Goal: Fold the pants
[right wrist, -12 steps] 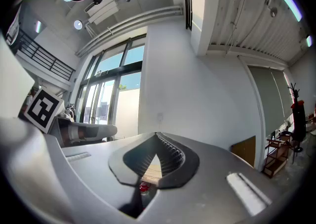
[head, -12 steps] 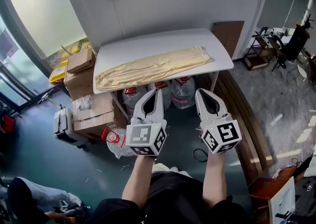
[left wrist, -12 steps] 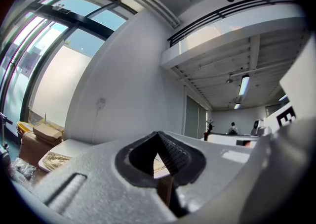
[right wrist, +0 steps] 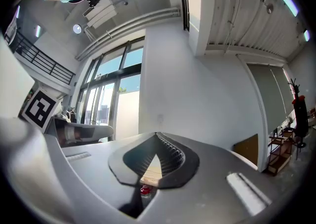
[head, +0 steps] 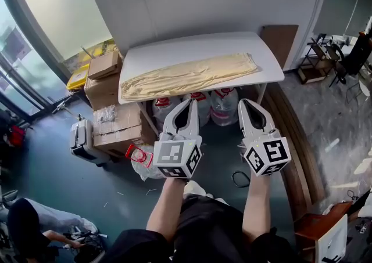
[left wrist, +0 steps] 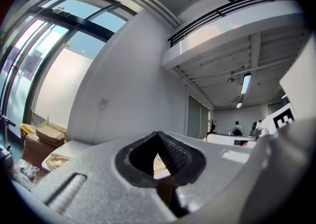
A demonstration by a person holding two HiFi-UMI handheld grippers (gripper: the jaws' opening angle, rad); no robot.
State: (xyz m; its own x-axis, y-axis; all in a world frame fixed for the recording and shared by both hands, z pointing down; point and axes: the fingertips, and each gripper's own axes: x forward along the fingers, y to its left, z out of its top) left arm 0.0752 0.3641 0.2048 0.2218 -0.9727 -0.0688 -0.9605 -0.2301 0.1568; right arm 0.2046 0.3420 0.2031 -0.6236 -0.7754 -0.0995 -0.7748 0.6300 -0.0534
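Pale yellow pants [head: 189, 74] lie stretched out lengthwise on a white table [head: 174, 50], legs together, running from lower left to upper right. My left gripper [head: 190, 104] and right gripper [head: 246, 103] are held side by side in front of the table's near edge, above the floor and short of the cloth. Both point level toward the table. In the left gripper view the left gripper [left wrist: 158, 133] has its jaws together with nothing between them. The right gripper [right wrist: 157, 134] looks the same in its own view. A strip of the pants [right wrist: 150, 171] shows through the gap behind its jaws.
Large water bottles [head: 197, 108] with red caps stand under the table. Cardboard boxes [head: 110, 99] are stacked at its left, with a grey case [head: 81, 137] and a clear plastic bag [head: 139, 160] on the floor. A brown board [head: 279, 38] leans at the right, beside a wooden platform [head: 296, 140].
The head view has shifted a little, so the table and boxes sit slightly further right. Both grippers keep the same shut pose in front of the table.
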